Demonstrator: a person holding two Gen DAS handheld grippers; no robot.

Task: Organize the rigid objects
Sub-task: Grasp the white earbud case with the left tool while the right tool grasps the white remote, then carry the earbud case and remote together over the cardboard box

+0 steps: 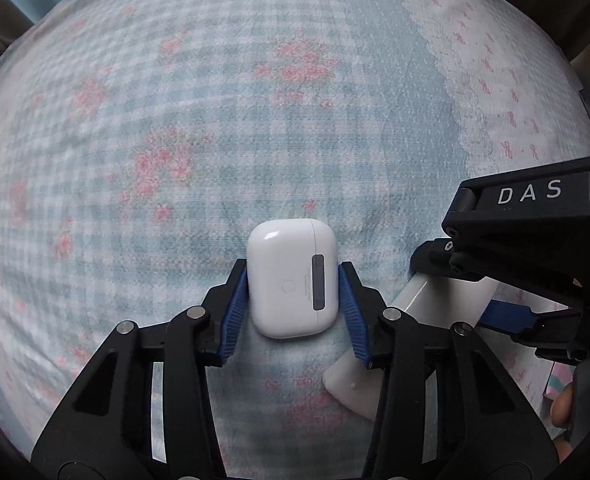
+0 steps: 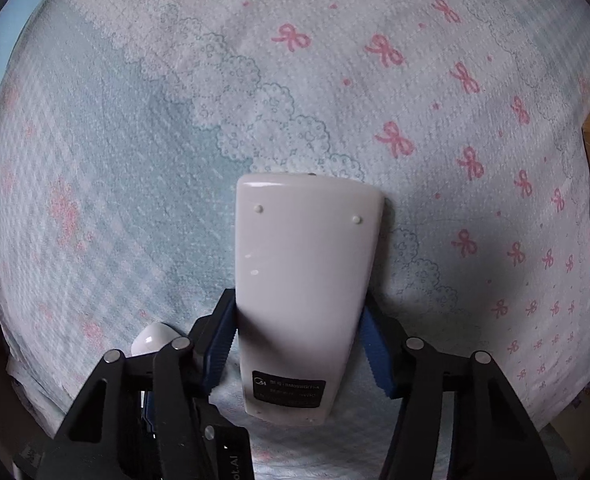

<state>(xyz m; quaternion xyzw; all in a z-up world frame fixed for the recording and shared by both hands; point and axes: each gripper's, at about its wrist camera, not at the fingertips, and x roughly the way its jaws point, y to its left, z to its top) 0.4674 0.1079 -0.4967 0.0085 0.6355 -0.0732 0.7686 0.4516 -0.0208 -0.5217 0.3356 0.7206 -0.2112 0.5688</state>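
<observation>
Count: two rigid objects, two grippers, one patterned bedsheet (image 1: 215,120) under everything.

Object 1: one white earbud case (image 1: 291,278), glossy, rounded corners, lying flat on the blue-checked, pink-flowered part of the sheet. A grey hinge strip runs along its right side and a faint round button mark sits near the middle (small print beside it is too fine to read). The left gripper (image 1: 292,304) is closed on it, blue ribbed pads (image 1: 231,316) pressing the case's left and right sides.

Object 2: one white remote control (image 2: 303,292), long, wider at the far end, lying back side up on the sheet near the scalloped lace-print border. Two small round feet show near the far end, and a black label sits near the near end (its print is blurred). The right gripper (image 2: 301,340) is clamped on the remote's narrower part, one blue pad on each long edge.

Positions: the two objects lie just beside each other, apart, case to the left of the remote. In the right wrist view only a corner of the case shows by the left gripper's black linkage. In the left wrist view the right gripper carries the letters "DAS".
</observation>
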